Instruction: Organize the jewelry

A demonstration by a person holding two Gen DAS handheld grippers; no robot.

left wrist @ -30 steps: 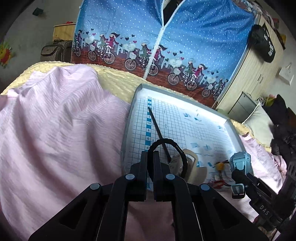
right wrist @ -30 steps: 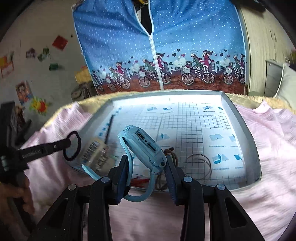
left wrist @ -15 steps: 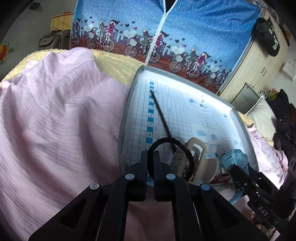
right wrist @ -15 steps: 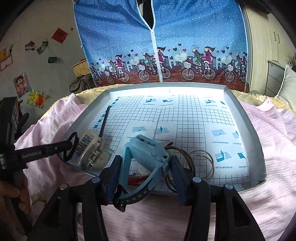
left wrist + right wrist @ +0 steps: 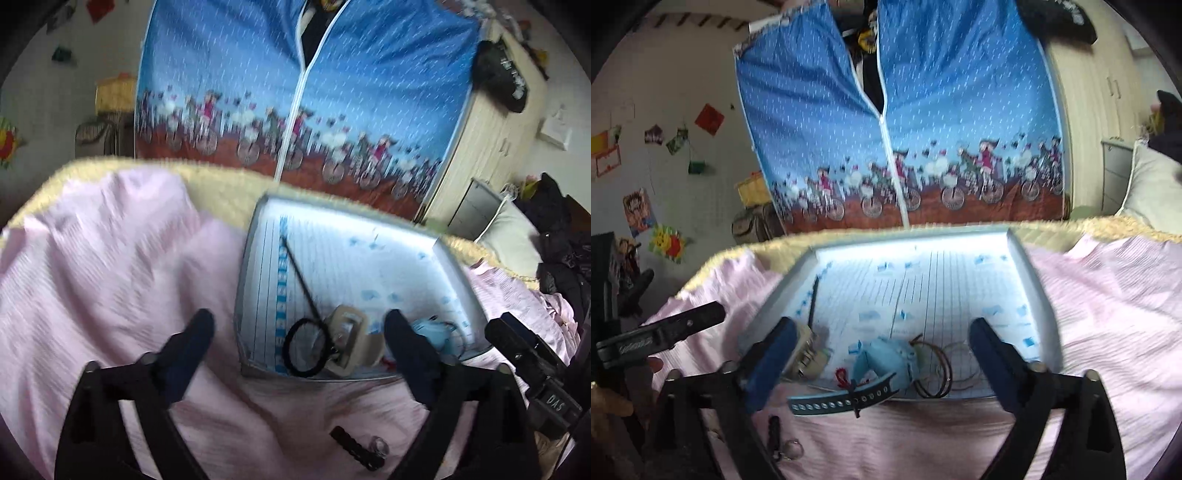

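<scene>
A grey tray [image 5: 243, 295] with a grid sheet lies on the pink bedspread. In the left wrist view a black hair tie [image 5: 306, 349] lies in its near left corner against a beige claw clip [image 5: 351, 339], with a thin black stick [image 5: 301, 278] beyond. My left gripper [image 5: 299, 343] hangs open above them, holding nothing. In the right wrist view a light blue watch [image 5: 886, 360] rests at the tray's [image 5: 1030, 288] front edge, its strap draped over the rim. My right gripper [image 5: 884, 354] is open around it without touching. Brown bangles [image 5: 934, 373] lie just right of the watch.
A red string [image 5: 842, 376] lies beside the watch. A small black piece [image 5: 774, 430] and a ring [image 5: 792, 450] lie on the pink bedspread [image 5: 1108, 314] before the tray. A blue zipped wardrobe cover [image 5: 923, 129] stands behind the bed; a pillow [image 5: 513, 240] lies at right.
Both grippers have opened and drawn back from the tray. The hair tie has left the left fingers and lies in the tray. The watch has been let go at the tray's front edge.
</scene>
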